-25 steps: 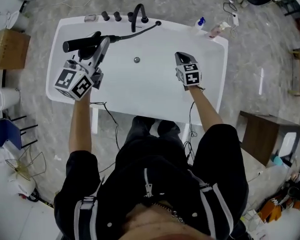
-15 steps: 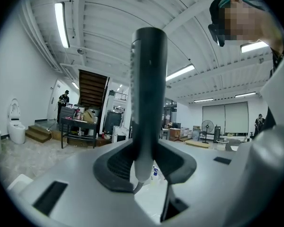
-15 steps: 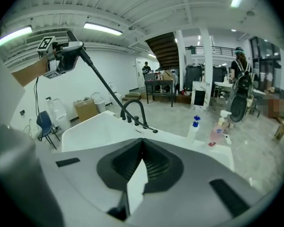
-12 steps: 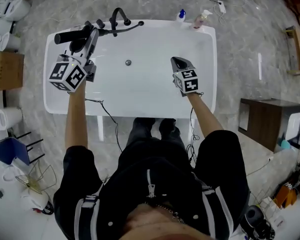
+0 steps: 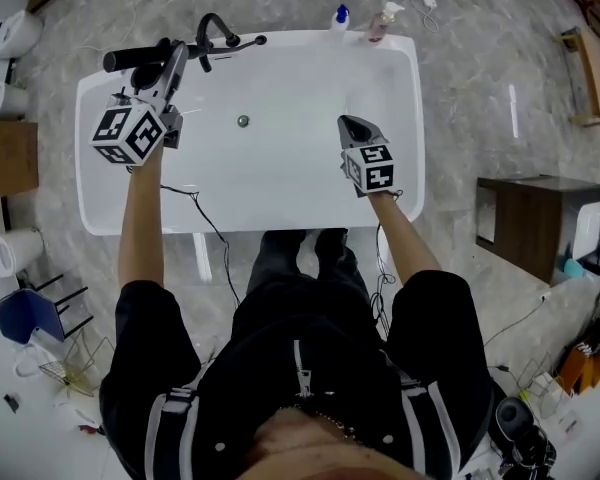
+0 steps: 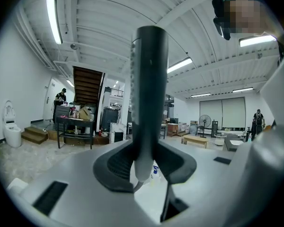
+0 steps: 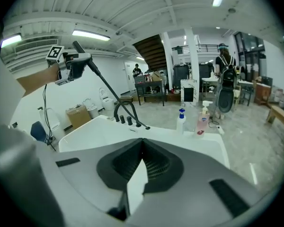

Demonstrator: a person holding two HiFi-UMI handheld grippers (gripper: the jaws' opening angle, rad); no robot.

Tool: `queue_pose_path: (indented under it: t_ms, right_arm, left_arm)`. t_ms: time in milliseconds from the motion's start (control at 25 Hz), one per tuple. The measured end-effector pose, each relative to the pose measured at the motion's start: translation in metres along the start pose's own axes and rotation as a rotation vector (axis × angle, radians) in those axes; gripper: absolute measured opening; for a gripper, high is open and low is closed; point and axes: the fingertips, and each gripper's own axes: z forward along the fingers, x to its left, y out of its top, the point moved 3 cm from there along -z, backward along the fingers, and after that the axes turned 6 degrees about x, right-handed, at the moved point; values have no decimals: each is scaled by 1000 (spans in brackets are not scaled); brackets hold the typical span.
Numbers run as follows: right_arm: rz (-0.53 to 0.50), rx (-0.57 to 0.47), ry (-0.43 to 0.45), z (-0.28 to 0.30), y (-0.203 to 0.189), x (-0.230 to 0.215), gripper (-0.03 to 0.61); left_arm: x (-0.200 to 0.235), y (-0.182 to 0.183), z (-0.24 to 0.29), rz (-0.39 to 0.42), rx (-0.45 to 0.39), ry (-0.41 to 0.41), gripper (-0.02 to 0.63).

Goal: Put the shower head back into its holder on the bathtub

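- Bathtub [image 5: 280, 193]: white, empty of water as far as can be seen, with the fittings on its far rim; task judged roughly midway, the lift made and the seating not yet done.
- Shower head [image 5: 130, 58]: dark, off its holder, held in the air over the tub's far left corner, close beside the faucet [image 5: 212, 26]; tied by a thin hose [image 5: 235, 45] to the fittings on the rim.
- Left tool [image 5: 170, 63]: clamped on the shower head's handle [image 6: 149, 89], which stands upright between the pads in the left gripper view; pointing about level.
- Right tool [image 5: 355, 128]: closed tight on nothing, pads pressed together [image 7: 141, 162]; hovering over the tub's right half, well apart from the shower head and touching nothing.
- Holder: somewhere among the small dark fittings by the faucet; impossible to single out here. Left to do, by judgement: bringing the handle over it, lowering it in, letting go.
- Two bottles [image 5: 360, 18]: on the far rim, clear of the work.
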Motion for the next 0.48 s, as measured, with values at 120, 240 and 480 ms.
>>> queue_pose_path:
  t_ms: [120, 240, 480]
  right_arm:
    - [18, -9, -2, -1, -2, 3, 9]
    - [39, -19, 8, -5, -6, 7, 9]
    - [101, -12, 8, -11, -20, 14, 9]
  left_arm:
    - [-2, -6, 12, 2, 7, 0, 147]
    - [-6, -16, 26, 17, 17, 0, 147]
    - [-5, -36, 50, 59, 59, -5, 147]
